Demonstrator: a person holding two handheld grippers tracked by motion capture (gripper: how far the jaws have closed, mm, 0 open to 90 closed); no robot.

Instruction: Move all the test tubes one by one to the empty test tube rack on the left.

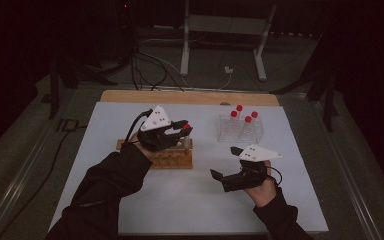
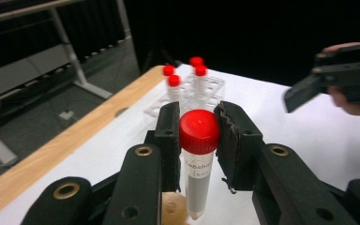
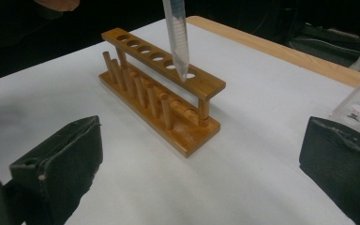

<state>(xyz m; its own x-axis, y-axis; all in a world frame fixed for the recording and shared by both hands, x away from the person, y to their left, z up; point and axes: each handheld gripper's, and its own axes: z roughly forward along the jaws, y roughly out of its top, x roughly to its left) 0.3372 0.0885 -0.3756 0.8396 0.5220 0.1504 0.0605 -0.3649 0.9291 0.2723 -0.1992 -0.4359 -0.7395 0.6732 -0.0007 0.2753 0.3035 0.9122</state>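
Five red-capped centrifuge tubes are in sight: one (image 2: pixel 198 159) sits between the jaws of the left claw (image 2: pixel 197 136), and four (image 1: pixel 241 120) stand together in the one clear plastic rack (image 1: pixel 240 131), farther out from the right claw (image 1: pixel 226 162). There is a single wooden tube rack (image 3: pixel 161 89), lying under the left claw and ahead of the right claw, with six round holes along its top bar. Two claws are over the one tabletop (image 1: pixel 190 200).
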